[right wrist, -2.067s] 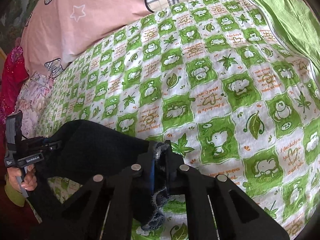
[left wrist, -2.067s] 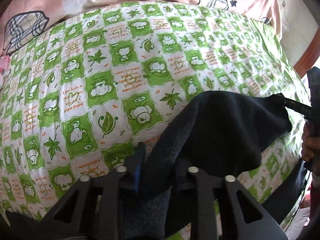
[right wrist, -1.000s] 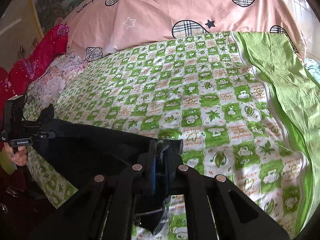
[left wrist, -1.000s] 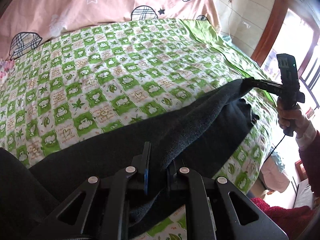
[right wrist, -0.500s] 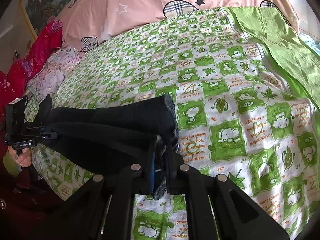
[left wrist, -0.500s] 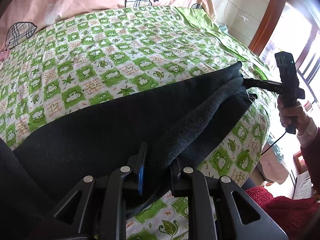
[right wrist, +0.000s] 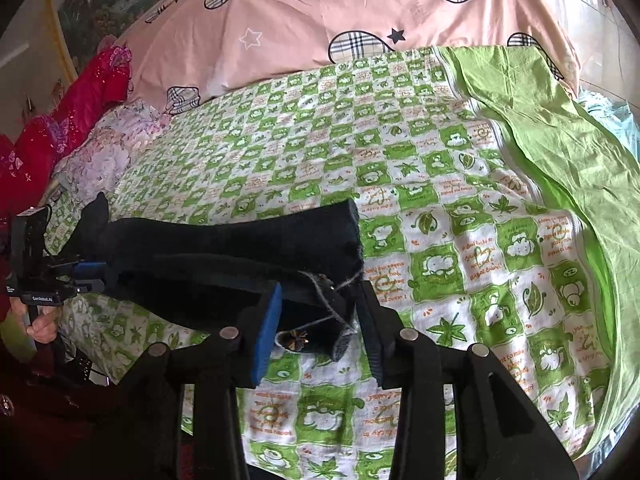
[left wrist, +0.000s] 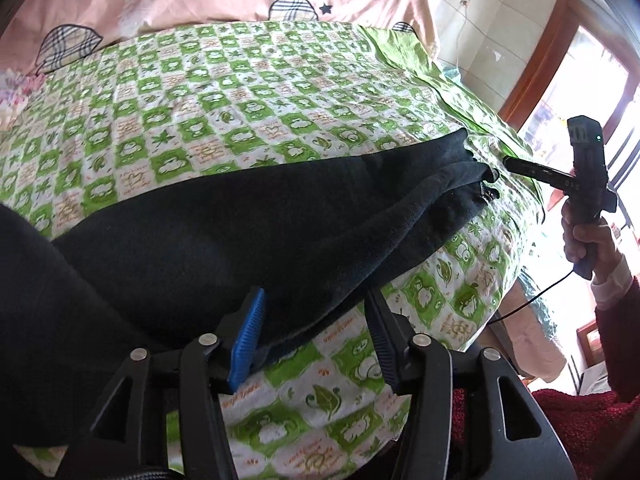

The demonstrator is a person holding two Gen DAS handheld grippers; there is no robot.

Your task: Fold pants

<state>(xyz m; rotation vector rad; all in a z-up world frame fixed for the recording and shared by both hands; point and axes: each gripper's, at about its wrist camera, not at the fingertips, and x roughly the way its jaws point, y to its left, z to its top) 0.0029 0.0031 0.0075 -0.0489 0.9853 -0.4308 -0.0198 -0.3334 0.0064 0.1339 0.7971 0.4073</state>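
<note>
- Black fleece pants (left wrist: 256,216) lie folded lengthwise in a long band along the near edge of the bed, on the green-and-white checked bedsheet (left wrist: 208,92).
- Left hand-held gripper (left wrist: 316,328): jaws opening, moderately wide; the pants' near edge lies between the blue pads (left wrist: 246,340) without being pinched.
- Right hand-held gripper (right wrist: 318,320): jaws opening, narrower; the waistband end with its grey drawstring (right wrist: 332,304) sits between the fingers, and the pads do not press it.
- In the left wrist view the right hand-held gripper sits at the band's far right end, its fingertips just beside the cloth, with a hand (left wrist: 584,240) on its handle.
- Edges: the near edge of the bed runs just under the pants; a plain green sheet (right wrist: 560,140) covers the right side of the bed.
- Open room: the whole far stretch of checked sheet, up to the pink quilt (right wrist: 304,12), is bare.
- Red and floral bedding (right wrist: 80,120) is piled at the far left.
</note>
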